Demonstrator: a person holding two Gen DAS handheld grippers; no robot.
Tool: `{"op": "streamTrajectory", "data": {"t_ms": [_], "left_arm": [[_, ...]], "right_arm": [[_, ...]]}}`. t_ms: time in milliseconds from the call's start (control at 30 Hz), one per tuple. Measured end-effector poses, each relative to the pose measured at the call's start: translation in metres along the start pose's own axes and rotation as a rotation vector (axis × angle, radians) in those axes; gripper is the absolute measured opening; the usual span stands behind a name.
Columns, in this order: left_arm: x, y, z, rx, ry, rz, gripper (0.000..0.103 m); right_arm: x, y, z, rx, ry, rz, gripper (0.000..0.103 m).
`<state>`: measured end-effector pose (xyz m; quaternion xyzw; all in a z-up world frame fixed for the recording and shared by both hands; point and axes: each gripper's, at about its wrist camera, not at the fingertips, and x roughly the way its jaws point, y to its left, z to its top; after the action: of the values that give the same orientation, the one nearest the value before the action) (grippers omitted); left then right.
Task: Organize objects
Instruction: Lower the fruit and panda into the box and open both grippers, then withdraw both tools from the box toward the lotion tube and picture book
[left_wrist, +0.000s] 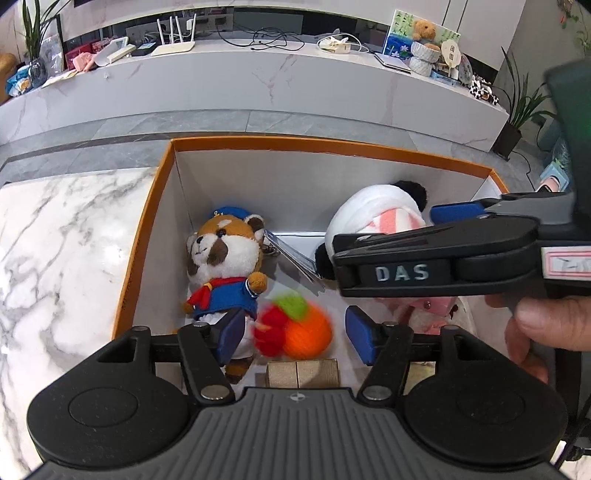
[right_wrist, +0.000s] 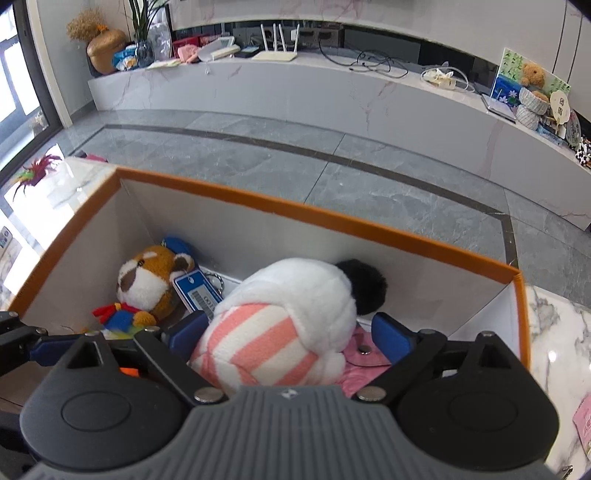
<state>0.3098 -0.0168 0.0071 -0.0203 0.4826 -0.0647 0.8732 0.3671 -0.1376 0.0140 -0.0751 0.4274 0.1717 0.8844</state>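
An orange-rimmed white box (left_wrist: 173, 147) (right_wrist: 332, 218) stands on a marble table. Inside lie a brown raccoon plush in a blue outfit (left_wrist: 225, 258) (right_wrist: 147, 280) and a white panda plush with pink stripes (left_wrist: 373, 210) (right_wrist: 291, 314). A blurred orange, red and green knitted toy (left_wrist: 295, 325) is between my left gripper's (left_wrist: 295, 332) open fingers, not touching them, above the box floor. My right gripper (right_wrist: 291, 328) is open, its fingers either side of the panda plush; it also shows in the left wrist view (left_wrist: 384, 236).
Small wooden blocks (left_wrist: 303, 373) lie at the box's near side. A blue tag (right_wrist: 199, 291) lies by the raccoon. Marble tabletop (left_wrist: 55, 258) surrounds the box. A long marble shelf (right_wrist: 332, 92) with clutter runs behind, past grey floor. A feather toy (right_wrist: 33, 173) lies far left.
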Motion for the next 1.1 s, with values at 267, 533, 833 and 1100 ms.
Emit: {"op": "streamTrajectory", "data": {"t_ms": [267, 533, 833, 1100], "left_arm": [[-0.016, 0.008, 0.004, -0.055, -0.028, -0.018, 0.071], [-0.04, 0.007, -0.002, -0.035, -0.06, -0.002, 0.071], [-0.082, 0.002, -0.018, -0.004, -0.114, 0.005, 0.071], [-0.111, 0.002, -0.063, 0.047, -0.109, 0.002, 0.071]], "right_arm": [[-0.026, -0.004, -0.001, 0.041, -0.072, 0.002, 0.097], [-0.067, -0.004, -0.019, 0.125, -0.142, -0.017, 0.097], [-0.13, 0.012, -0.046, 0.174, -0.229, -0.024, 0.098], [-0.185, 0.024, -0.106, 0.178, -0.272, -0.062, 0.099]]}}
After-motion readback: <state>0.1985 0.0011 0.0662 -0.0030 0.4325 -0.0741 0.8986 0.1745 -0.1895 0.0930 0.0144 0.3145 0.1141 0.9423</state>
